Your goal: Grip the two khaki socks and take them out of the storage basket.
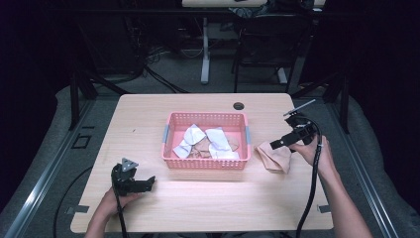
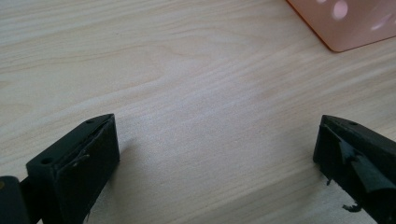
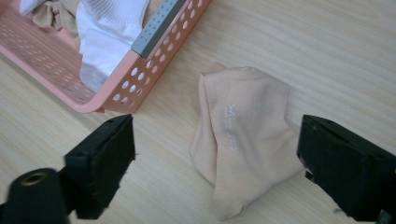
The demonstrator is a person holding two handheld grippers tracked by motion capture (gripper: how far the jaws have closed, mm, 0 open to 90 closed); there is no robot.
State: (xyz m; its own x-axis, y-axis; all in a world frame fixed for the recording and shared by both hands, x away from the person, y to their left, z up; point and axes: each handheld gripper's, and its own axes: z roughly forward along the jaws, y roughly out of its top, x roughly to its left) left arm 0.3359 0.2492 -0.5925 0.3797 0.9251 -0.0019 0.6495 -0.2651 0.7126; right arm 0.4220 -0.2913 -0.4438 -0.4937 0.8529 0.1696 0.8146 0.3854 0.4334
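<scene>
Black jaws of the right gripper (image 3: 217, 163) are seen at the bottom of the right gripper view, spread wide apart with nothing clamped between them. Between and just beyond them a peach sock (image 3: 240, 140) is laid flat on the wooden table (image 3: 303, 51), folded and crumpled, with a small line of pale lettering on its upper face. No contact between the fingers and the sock can be made out; the sock is framed by them from above. Beyond the left-hand finger in that view, a corner of the pink basket (image 3: 140, 79) is seen, close beside the sock but apart from it, with white socks (image 3: 109, 32) heaped inside.

From the high view, the right gripper (image 1: 289, 140) is held by a hand (image 1: 311, 148) over the sock (image 1: 274, 156), which is found just outside the basket's (image 1: 205, 163) right-hand wall. White and peach pieces are mixed inside the basket.

Fingers of the left gripper (image 2: 217, 154) are likewise parted widely, with bare table between them and nothing gripped; a basket corner (image 2: 345, 28) is glimpsed far ahead of them. In the high view this gripper (image 1: 134, 184) is rested low near the table's front edge, well apart from the basket.
</scene>
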